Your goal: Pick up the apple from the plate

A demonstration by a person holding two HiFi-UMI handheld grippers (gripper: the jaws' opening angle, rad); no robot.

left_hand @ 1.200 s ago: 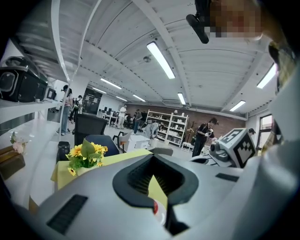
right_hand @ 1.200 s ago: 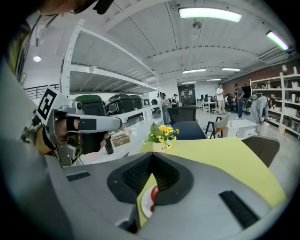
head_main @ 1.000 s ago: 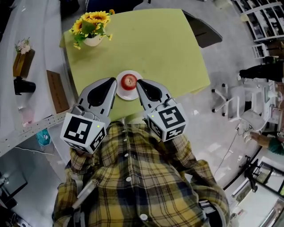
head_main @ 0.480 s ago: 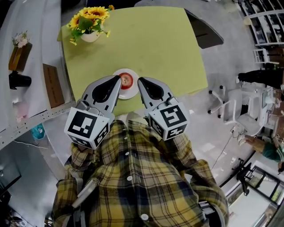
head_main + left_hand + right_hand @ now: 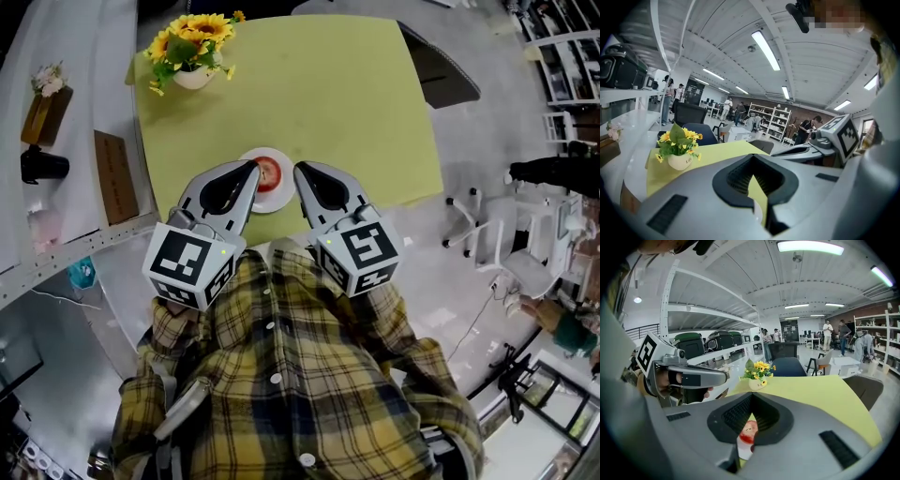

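Red apple (image 5: 268, 172) on wht plate (image 5: 274, 206), flowers (image 5: 187, 42) potted

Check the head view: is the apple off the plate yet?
No, the apple sits on the white plate between the left gripper and right gripper.

Apple (image 5: 749, 430) on plate (image 5: 744, 449) beyond closed gripper (image 5: 752, 393)
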